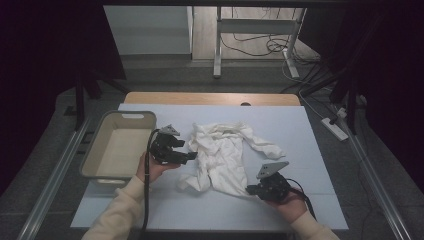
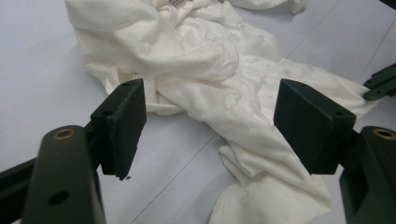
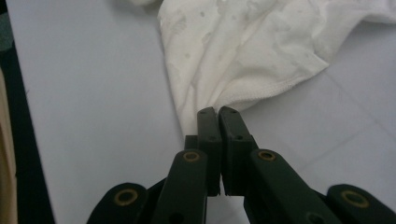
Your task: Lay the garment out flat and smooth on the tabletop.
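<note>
Because the white garment is thin, limp cloth, it looks light, soft and free of any stiffness: whatever is lifted will drape and drag the rest after it, and a single layer can slide out of a loose pinch. It lies crumpled in the middle of the pale blue worktop, one sleeve thrown out toward the right, its lower part bunched toward the person's side. A beige basket stands on the worktop well to the left of it.

The right gripper has its fingers pressed together on the near bottom edge of the cloth, right at the stitched hem. That is a sound place to hold, since the doubled seam is thicker and less likely to slip. The fabric fans out tautly from that pinch in the right gripper view.

The left gripper hangs just beside the garment's left edge with its fingers spread wide and nothing between them; folds of cloth lie beyond them. A matching hold for it would probably be the hem or a side seam at the opposite corner, taken deep enough to catch the seam and not merely a loose wrinkle.
</note>
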Motion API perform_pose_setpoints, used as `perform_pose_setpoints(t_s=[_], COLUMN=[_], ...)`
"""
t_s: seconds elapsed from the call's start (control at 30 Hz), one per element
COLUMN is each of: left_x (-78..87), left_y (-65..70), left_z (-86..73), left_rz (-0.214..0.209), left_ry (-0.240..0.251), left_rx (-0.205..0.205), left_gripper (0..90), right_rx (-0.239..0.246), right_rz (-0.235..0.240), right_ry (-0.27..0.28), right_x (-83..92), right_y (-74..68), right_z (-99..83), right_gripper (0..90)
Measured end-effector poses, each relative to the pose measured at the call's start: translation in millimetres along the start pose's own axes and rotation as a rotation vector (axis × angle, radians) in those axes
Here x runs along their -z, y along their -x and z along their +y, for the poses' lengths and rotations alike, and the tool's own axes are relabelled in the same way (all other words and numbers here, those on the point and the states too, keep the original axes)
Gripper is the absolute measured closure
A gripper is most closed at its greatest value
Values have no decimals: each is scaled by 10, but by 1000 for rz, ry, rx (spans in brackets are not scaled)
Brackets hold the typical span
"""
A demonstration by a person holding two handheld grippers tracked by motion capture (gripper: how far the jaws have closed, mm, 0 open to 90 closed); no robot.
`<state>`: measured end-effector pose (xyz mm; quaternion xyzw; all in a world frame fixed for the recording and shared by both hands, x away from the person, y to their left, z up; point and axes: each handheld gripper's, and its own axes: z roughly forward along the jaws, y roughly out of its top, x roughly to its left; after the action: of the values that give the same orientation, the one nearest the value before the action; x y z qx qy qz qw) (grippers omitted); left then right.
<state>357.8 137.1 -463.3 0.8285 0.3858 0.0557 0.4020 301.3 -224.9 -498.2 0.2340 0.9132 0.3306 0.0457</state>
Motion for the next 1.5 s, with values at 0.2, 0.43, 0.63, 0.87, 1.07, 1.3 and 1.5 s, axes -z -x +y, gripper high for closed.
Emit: perform_pose_setpoints(t_s=[0.2, 0.43, 0.63, 0.87, 1.07, 1.3, 1.5], left_x=[-9, -9, -11, -22, -22, -18, -20], left_y=[4, 0, -2, 4, 3, 7, 2], left_z=[2, 0, 0, 0, 2, 7, 5], left_rz=[0, 0, 1, 1, 1, 4, 4], left_ry=[-2, -2, -3, -5, -4, -4, -3], left_rx=[-3, 1, 1, 3, 2, 0, 4], left_gripper=[258, 258, 258, 258, 258, 258, 259], right_rx=[-43, -62, -71, -43, 2, 101, 170], right_rz=[-5, -11, -19, -69, -75, 14, 48], right_ry=[5, 9, 21, 62, 157, 118, 55], right_x=[175, 299, 375, 421, 478, 271, 60], right_y=[-6, -54, -70, -73, -182, -370, -442], right_z=[-185, -316, -382, -369, -280, -136, -69], right_gripper=[876, 877, 876, 715, 586, 568, 566])
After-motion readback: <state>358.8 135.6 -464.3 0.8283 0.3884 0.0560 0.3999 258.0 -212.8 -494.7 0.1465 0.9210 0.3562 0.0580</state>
